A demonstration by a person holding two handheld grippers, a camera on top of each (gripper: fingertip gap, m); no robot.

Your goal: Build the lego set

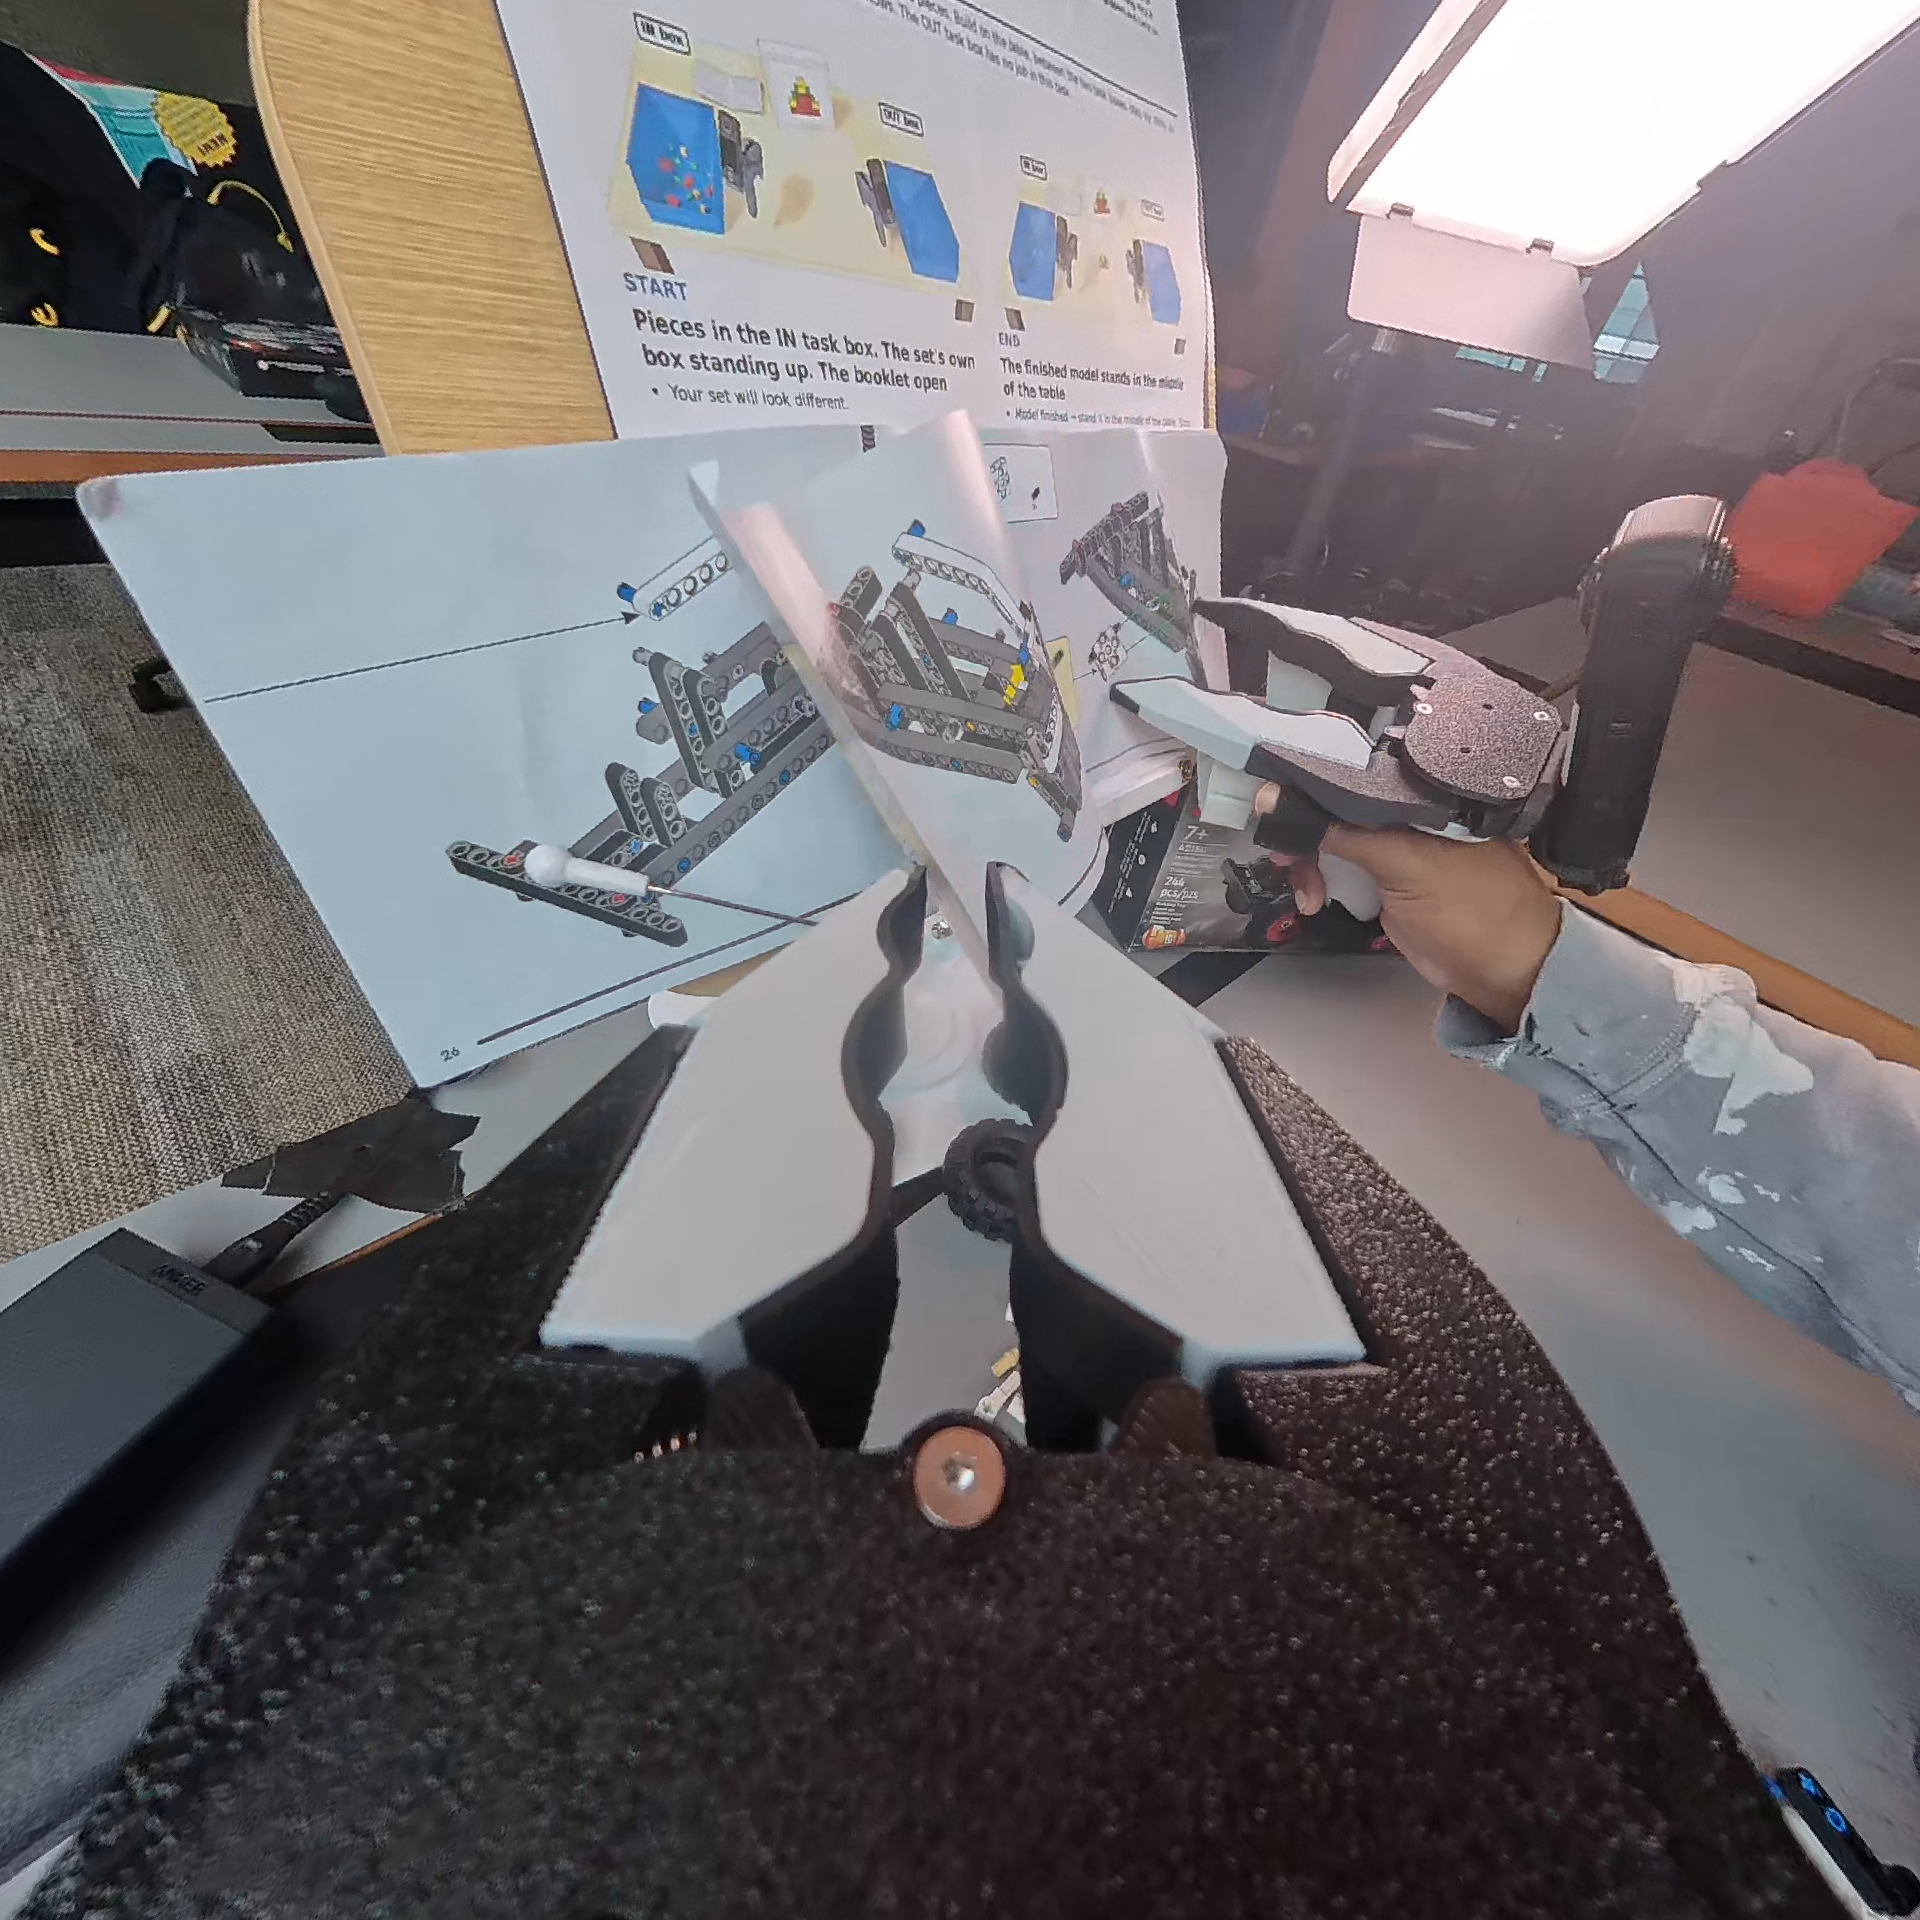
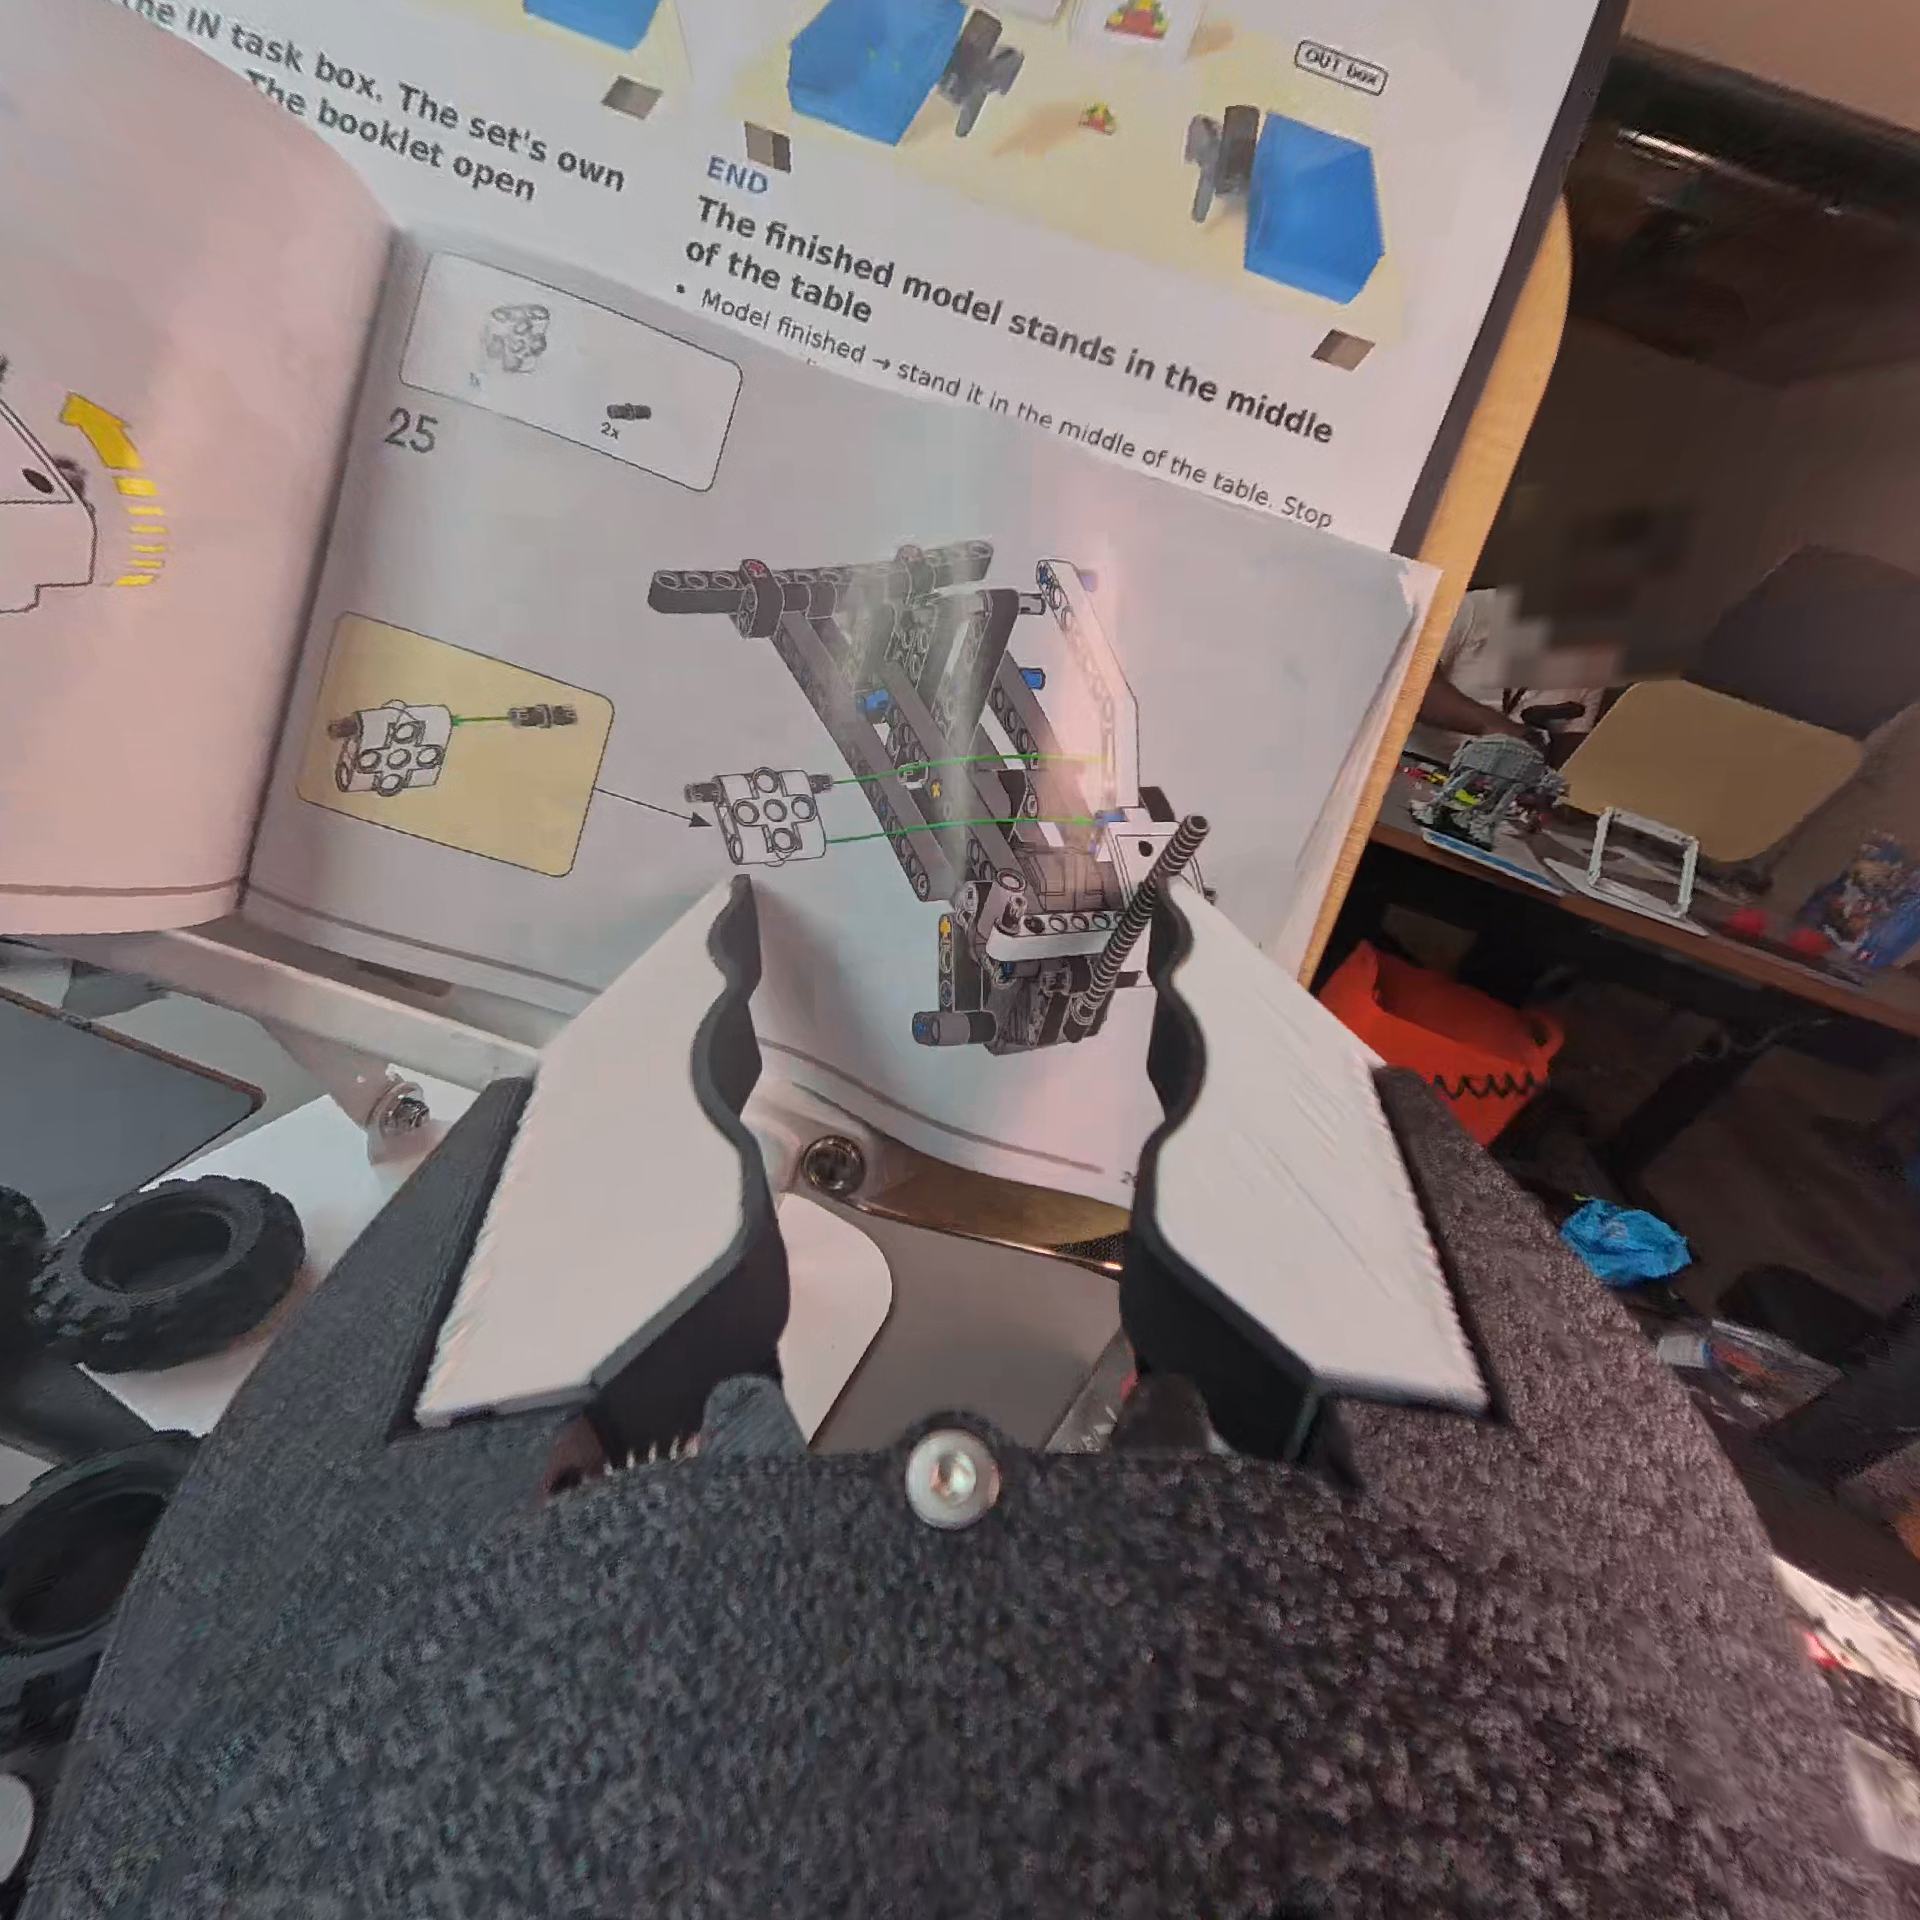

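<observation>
Black textured housing fills the bottom of the left wrist view, and from it the left gripper [image 1: 956, 883] reaches forward with its pale fingers [image 1: 790, 1091] nearly together, pinching the lower edge of a lifted page [image 1: 883, 665] of the instruction booklet [image 1: 416, 665]. That booklet stands open and tilted back at the far side of the table [image 1: 1558, 1299], leaning against a printed sheet [image 1: 852, 208]. A black tyre [image 1: 987, 1190] lies on the table just below the fingers. To the right, a person's hand [image 1: 1444, 904] holds the right gripper [image 1: 1143, 655], its tips close to the booklet's right page, above the set's box [image 1: 1195, 883]. In the right wrist view the right gripper's fingers [image 2: 1288, 1143] stand wide apart and empty before the page. More black tyres [image 2: 177, 1278] lie at the lower left.
</observation>
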